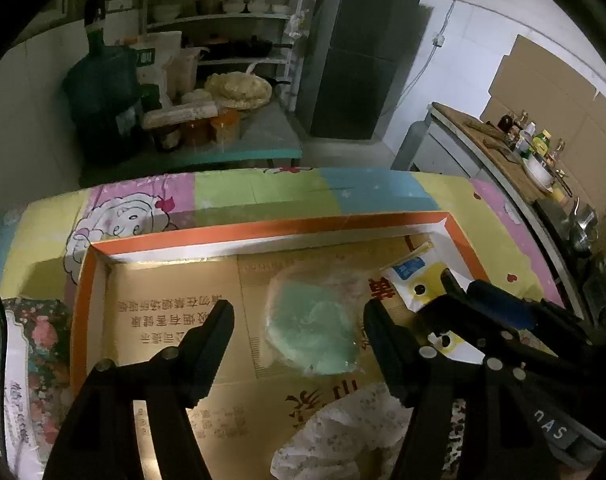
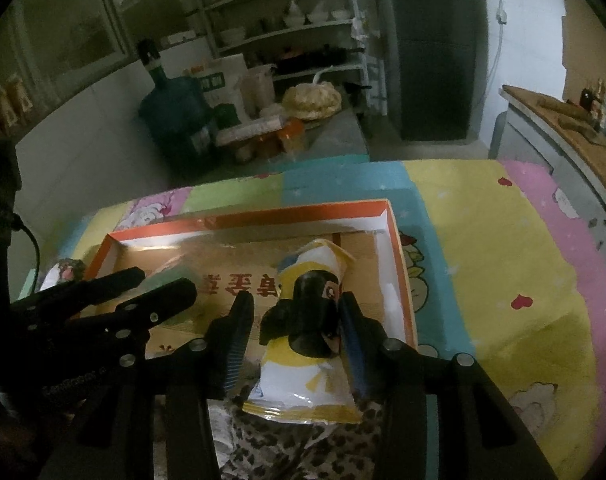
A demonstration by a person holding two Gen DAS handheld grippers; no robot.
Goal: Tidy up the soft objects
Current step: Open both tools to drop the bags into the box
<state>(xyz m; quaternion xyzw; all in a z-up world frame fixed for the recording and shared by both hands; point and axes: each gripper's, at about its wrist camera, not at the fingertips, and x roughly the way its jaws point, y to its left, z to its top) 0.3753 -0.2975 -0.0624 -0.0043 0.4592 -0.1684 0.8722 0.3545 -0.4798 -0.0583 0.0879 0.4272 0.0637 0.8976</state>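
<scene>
A home kitchen: behind the table (image 1: pixel 263 192) stand dish shelves (image 1: pixel 223 16), a fridge (image 1: pixel 363 48) and a water jug (image 1: pixel 99 88).

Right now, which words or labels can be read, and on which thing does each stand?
"吸烟有害健康", upside down: floor of the orange-rimmed carton.
"SAU", uncertain: body of the right gripper.
Too blurred: the carton's large red characters, the label on the white sack.
</scene>
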